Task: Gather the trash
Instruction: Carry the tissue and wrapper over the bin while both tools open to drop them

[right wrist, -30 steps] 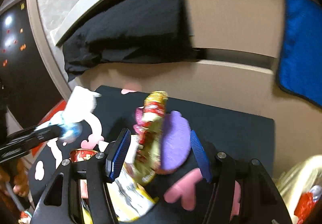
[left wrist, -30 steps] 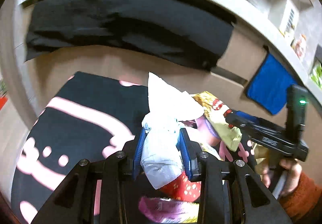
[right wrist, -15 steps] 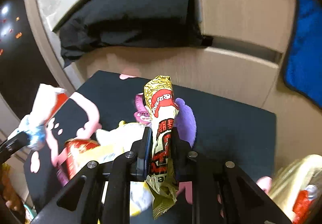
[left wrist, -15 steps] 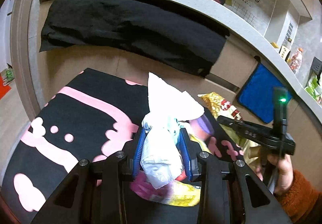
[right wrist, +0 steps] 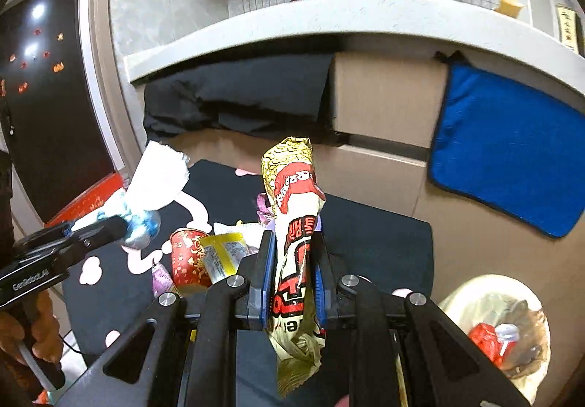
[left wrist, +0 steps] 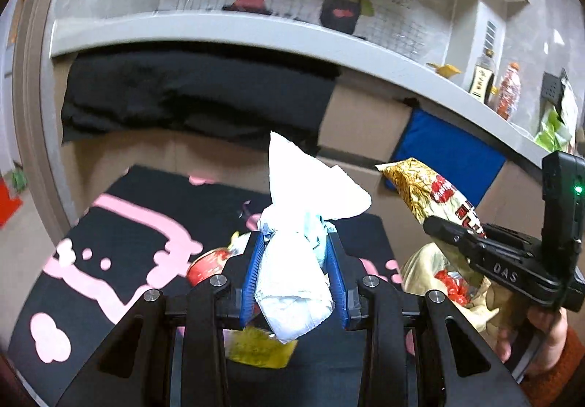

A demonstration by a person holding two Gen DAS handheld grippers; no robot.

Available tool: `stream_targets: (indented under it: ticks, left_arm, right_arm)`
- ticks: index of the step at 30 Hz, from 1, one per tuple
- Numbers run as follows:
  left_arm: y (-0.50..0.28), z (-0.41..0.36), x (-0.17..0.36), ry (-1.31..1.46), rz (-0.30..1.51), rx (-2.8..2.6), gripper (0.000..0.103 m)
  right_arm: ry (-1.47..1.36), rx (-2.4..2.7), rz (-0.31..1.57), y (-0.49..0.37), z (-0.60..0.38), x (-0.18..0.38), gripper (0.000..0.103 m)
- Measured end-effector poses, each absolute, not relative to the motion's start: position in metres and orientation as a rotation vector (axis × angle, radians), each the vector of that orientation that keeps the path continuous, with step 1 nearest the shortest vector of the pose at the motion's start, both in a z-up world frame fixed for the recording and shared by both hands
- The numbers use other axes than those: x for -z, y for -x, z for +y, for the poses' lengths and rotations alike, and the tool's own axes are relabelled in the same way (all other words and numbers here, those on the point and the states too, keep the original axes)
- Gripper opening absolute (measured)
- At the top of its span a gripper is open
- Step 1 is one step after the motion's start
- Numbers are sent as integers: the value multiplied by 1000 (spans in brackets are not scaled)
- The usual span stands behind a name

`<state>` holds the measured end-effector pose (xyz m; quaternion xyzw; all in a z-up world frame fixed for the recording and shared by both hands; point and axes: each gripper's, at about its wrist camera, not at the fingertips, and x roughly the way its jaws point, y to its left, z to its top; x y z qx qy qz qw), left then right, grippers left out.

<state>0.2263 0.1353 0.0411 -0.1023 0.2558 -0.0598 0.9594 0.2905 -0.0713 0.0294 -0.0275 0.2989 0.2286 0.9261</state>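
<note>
My left gripper [left wrist: 294, 275] is shut on a crumpled white tissue wad [left wrist: 296, 224] and holds it above the black and pink mat [left wrist: 139, 220]. It also shows in the right wrist view [right wrist: 120, 228] with the tissue [right wrist: 157, 180]. My right gripper [right wrist: 290, 279] is shut on a gold and red snack wrapper [right wrist: 292, 209], held upright above the mat; the wrapper also shows in the left wrist view [left wrist: 427, 191]. A red cup [right wrist: 188, 257], a yellow wrapper [right wrist: 223, 253] and a pink wrapper [right wrist: 162, 281] lie on the mat.
A trash bin lined with a pale bag [right wrist: 501, 330] stands on the floor at the right and holds red trash and a can. A blue cloth [right wrist: 512, 158] hangs on the cabinet front. A black cloth [right wrist: 237, 103] hangs under the counter edge.
My right gripper closed on the gold and red wrapper and lifted it off the mat. My left gripper rose with the tissue wad. Both views tilted upward.
</note>
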Motion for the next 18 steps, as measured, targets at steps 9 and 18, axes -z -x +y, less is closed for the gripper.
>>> stream_targets:
  ticks: [9, 18]
  left_arm:
    - [-216, 48, -65, 102, 466, 140, 35]
    - [-228, -54, -58, 39, 519, 311, 35]
  right_arm:
    - [26, -393, 529, -251, -136, -44, 17]
    - [-54, -235, 524, -229, -231, -40, 17]
